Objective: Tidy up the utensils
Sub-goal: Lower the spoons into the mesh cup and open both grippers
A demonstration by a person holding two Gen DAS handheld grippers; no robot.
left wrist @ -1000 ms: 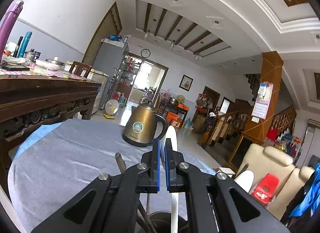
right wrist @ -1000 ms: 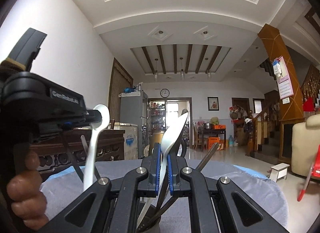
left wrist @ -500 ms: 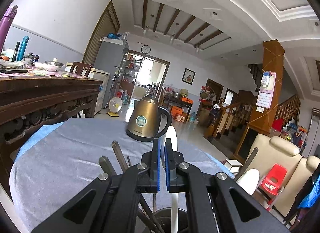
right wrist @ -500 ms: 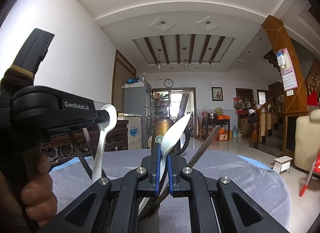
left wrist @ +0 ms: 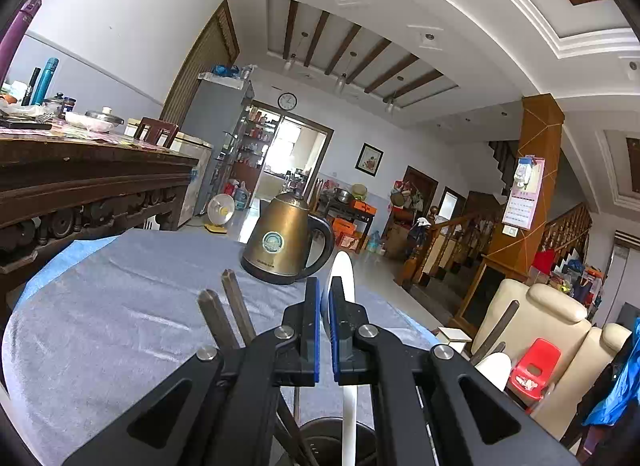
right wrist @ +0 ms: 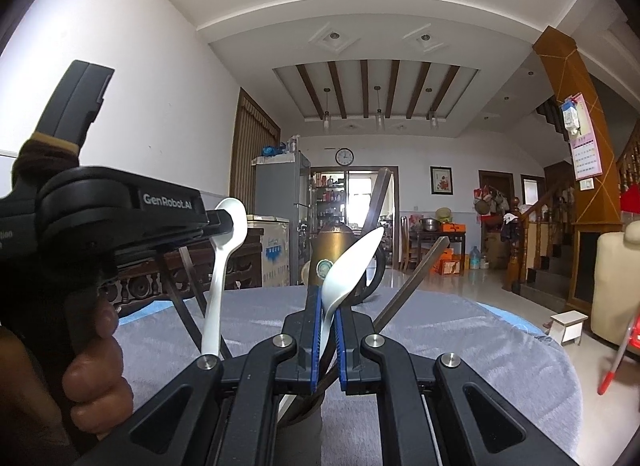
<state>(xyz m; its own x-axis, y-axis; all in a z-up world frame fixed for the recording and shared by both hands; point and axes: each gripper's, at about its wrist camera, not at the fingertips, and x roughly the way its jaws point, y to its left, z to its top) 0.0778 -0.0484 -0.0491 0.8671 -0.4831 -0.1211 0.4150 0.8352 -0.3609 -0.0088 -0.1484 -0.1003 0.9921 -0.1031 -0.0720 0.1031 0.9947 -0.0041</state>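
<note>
Both views had tilted slightly; left gripper (left wrist: 325,330) clamped white spoon (left wrist: 347,406); right gripper (right wrist: 328,340) clamped another spoon (right wrist: 346,266) at neck; light, stiff, prob. slippery.

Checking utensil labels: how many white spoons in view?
2. One white spoon in the left tool; another in the right tool. More may sit hidden below.

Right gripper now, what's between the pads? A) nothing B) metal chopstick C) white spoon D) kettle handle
C: in the right wrist view the right gripper is shut on a white spoon, bowl sticking up above the blue pads; the metal chopsticks lean free beside it and the kettle stands behind.
</note>
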